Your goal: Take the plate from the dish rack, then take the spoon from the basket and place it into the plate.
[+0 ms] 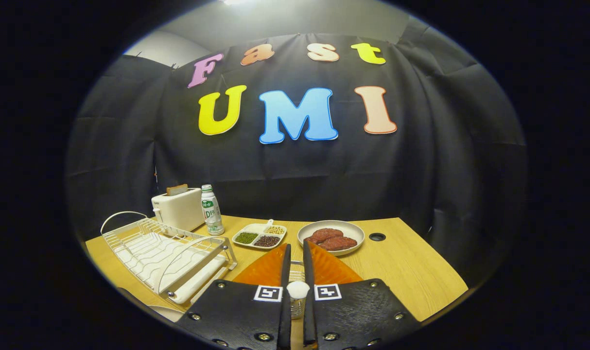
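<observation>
Gripping, as far as the narrow gap allows a reading, the white end of the spoon between the two fingers of the gripper, drawn almost together on either side of it. Directly over the orange plate, flat on the wooden table beneath both fingers and just beside the dish rack. A small metallic object below the spoon end, possibly the basket; too hidden to confirm.

Handling: spoon judged light, stiff and smooth, so liable to pivot or slip under a loose pinch. Hold on the handle, bowl end hanging free. Lower close to the plate before release; plate likely rigid and prone to sliding if struck.

Count:
- one spoon
- one orange plate
- one dish rack, with no dishes in it
- one toaster, one slice in its slot
- one bottle
- one divided dish, three compartments
- one grey plate of meat patties, beyond the fingertips
</observation>
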The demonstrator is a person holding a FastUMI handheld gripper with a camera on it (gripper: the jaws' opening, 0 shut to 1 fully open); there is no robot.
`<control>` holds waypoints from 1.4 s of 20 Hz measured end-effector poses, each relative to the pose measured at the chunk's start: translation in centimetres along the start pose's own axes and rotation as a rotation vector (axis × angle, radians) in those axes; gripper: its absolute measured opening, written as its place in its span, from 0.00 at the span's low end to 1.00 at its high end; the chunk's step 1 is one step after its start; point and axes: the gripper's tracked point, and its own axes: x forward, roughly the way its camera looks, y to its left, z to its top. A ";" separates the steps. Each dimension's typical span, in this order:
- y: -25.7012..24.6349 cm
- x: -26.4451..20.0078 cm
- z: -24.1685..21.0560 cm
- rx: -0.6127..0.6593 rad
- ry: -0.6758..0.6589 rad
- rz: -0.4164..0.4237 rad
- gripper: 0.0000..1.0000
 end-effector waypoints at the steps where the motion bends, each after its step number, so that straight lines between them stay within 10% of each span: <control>1: 0.1 -0.3 0.7 -0.004 0.001 0.002 0.10; 18: 1.5 -9.3 9.3 -0.010 0.049 0.005 0.09; 28: 4.7 -14.7 7.0 -0.019 0.151 0.049 0.09</control>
